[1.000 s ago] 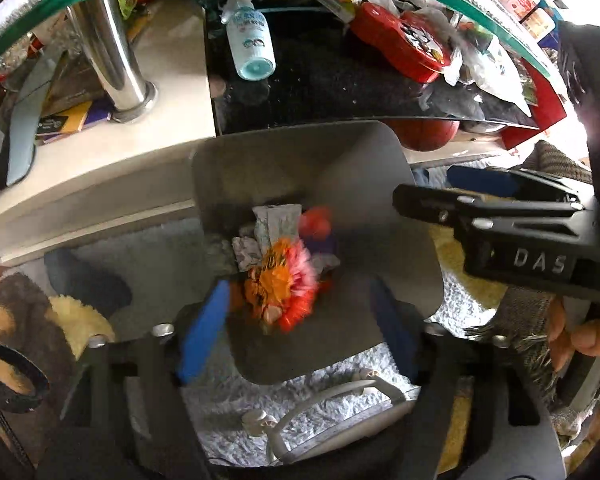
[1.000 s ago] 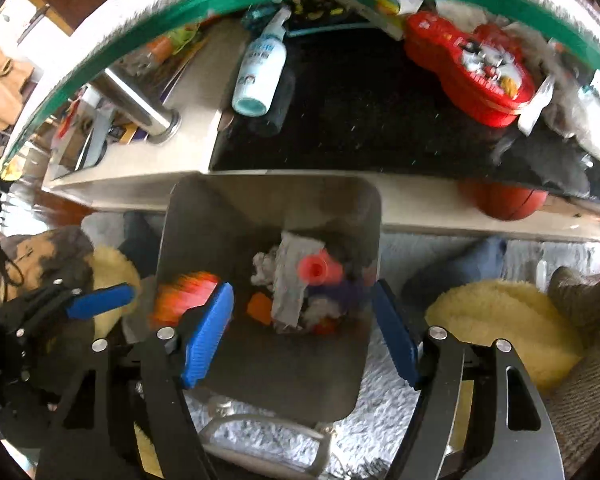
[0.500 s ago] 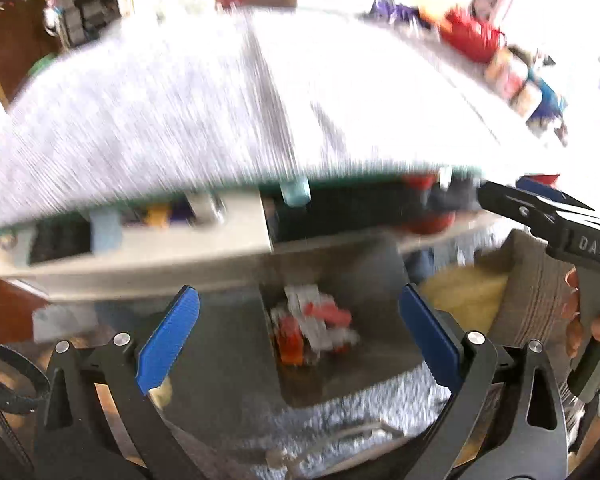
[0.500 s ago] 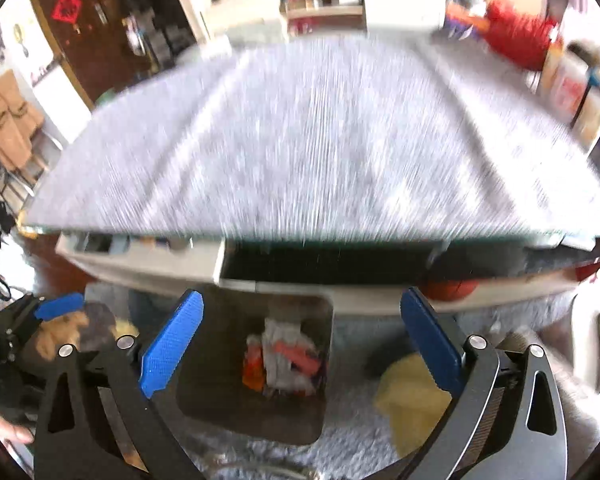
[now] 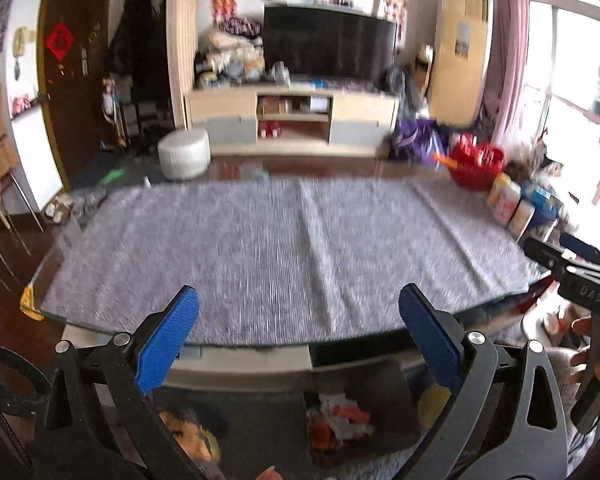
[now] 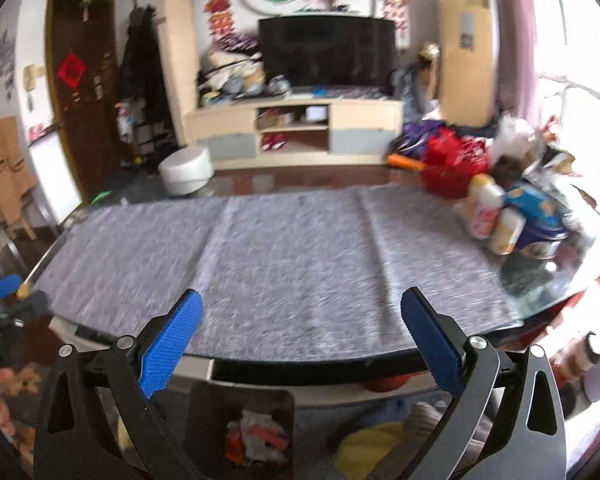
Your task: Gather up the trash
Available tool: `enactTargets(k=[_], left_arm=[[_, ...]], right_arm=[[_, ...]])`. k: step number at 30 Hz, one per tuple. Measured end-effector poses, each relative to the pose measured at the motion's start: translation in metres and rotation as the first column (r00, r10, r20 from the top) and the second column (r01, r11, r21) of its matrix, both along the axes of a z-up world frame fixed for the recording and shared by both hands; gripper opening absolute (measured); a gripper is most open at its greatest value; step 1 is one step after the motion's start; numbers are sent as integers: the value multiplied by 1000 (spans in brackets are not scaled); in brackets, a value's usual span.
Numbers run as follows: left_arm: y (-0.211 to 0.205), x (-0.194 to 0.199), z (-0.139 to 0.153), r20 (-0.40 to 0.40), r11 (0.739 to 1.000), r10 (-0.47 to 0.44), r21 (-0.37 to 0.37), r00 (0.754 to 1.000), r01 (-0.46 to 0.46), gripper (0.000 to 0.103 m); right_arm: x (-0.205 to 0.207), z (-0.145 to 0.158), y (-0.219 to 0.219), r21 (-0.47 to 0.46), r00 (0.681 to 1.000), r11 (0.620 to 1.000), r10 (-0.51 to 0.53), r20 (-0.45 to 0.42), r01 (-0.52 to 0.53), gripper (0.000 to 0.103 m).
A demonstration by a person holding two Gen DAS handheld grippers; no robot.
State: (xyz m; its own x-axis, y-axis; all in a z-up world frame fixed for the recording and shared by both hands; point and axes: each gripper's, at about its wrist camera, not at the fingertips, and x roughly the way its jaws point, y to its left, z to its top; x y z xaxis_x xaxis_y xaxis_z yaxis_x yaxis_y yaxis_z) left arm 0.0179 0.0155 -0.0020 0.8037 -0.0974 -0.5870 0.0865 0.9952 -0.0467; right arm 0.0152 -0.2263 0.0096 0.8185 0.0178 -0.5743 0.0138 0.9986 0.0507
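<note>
While both my jaws stood apart, left gripper (image 5: 299, 344) and right gripper (image 6: 300, 346) held nothing; bin (image 6: 204, 420) at six o'clock, trash (image 6: 256, 442) blurred, partly cut off.

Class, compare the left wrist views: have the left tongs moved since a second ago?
Yes. The left tongs have risen and tilted up: the trash bin, once filling the view centre, now sits low beneath the table's grey cloth.

Wide-open left gripper (image 5: 300, 332) with blue ribbed pads (image 5: 168, 344), nothing between them. Beyond, grey woven cloth (image 5: 284, 248) over glass-topped table (image 5: 32, 300). Below the table edge, dark square bin (image 5: 396, 380) holding crumpled red, orange and white trash (image 5: 336, 420). At right, black right gripper (image 5: 572, 268), hand-held.
</note>
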Motion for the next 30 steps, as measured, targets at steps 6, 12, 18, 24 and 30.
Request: enactTargets(k=[6,12,18,24,30], left_arm=[[1,-15,30,100,999,35,13,994,-36,95],[5,-25,49,148,997,75,6,986,-76,95],[5,-33,54,160,995,88,23,983,-93,95],[5,-36,52,155,996,81,27,985,-86,95],[4,-36,51,157,996,76,25,985,-81,95]], right_arm=[[-19,32,1,-34,995,999,-12,100,16,100],[-35,52,4,-69,985,997,-19,169,31,100],[-44,56,10,-75,986,997,0,169,13,100],[-43,52,12,-78,988,997,-11,154,24,100],[-43,51,12,-68,988,997,-25,153,36,100]])
